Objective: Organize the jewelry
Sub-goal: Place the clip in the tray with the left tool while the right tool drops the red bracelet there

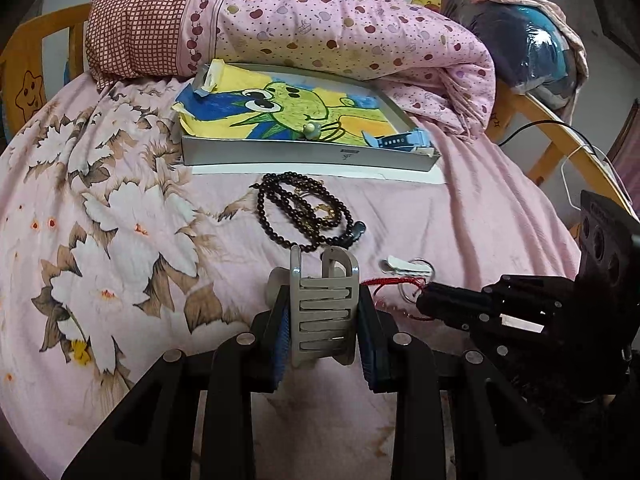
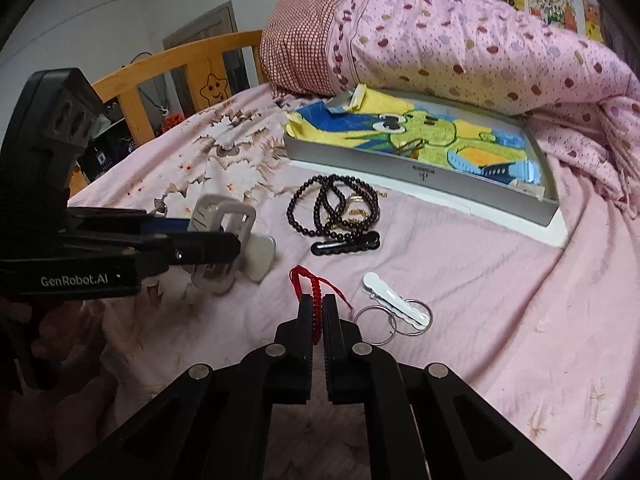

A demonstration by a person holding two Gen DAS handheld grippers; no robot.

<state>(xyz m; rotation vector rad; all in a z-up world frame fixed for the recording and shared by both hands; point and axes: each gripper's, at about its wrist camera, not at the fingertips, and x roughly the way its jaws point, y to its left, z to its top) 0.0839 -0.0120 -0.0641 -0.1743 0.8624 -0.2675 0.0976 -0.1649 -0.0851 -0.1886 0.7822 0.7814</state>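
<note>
My left gripper (image 1: pixel 323 312) is shut on a silver slotted metal clasp (image 1: pixel 325 312), held just above the pink bed sheet; it also shows in the right wrist view (image 2: pixel 222 236). My right gripper (image 2: pixel 318 312) is shut on a red braided cord bracelet (image 2: pixel 316 300) lying on the sheet, seen in the left wrist view (image 1: pixel 390 282) too. A dark bead necklace (image 2: pixel 332 208) with gold pieces lies ahead, a black hair clip (image 2: pixel 346 246) beside it. A white hair clip (image 2: pixel 394 300) and metal rings (image 2: pixel 374 322) lie right of the cord. The grey tray (image 1: pixel 308 157) holds a drawing and a blue watch (image 1: pixel 400 142).
A pink dotted quilt (image 1: pixel 340 28) and a checked pillow (image 1: pixel 136 28) are piled behind the tray. A wooden bed rail (image 2: pixel 176 60) runs along the far left. A dark bundle (image 1: pixel 520 48) and a cable (image 1: pixel 532 126) lie at the right bed edge.
</note>
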